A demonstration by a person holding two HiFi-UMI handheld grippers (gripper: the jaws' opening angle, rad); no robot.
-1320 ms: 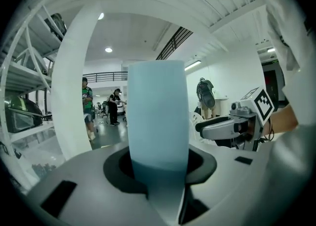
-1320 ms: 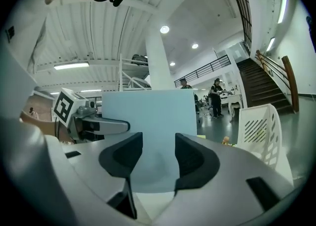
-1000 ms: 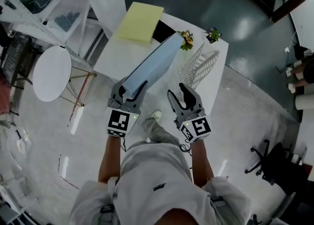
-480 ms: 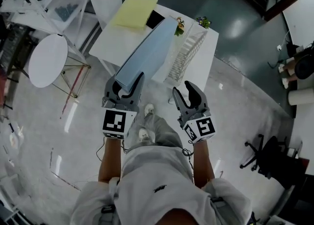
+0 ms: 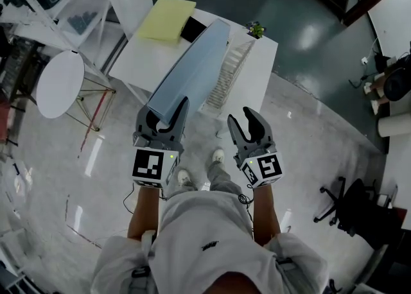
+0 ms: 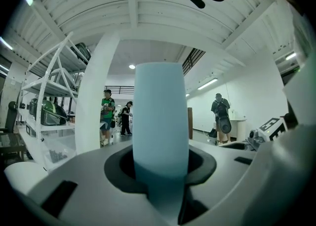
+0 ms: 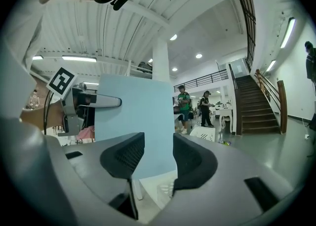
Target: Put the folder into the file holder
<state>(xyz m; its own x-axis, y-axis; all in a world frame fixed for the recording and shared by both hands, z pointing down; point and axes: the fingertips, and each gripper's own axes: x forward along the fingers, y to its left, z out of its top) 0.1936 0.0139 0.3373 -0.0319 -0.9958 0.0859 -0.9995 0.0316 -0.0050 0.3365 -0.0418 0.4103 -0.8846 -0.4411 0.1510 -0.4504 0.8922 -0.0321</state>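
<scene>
Left gripper [image 5: 166, 112] clamps the blue folder [image 5: 192, 71] by its near end, above the table [image 5: 138, 61] beside the wire file holder [image 5: 228, 74]. Right gripper [image 5: 242, 117] is empty, its jaws apart and just closing. Risk: with a one-end grip the folder may swing and miss the slot.

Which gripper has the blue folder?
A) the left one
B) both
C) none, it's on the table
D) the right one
A: the left gripper is shut on the blue folder; the right gripper, whose jaws have just been closing, has nothing between them.
</scene>
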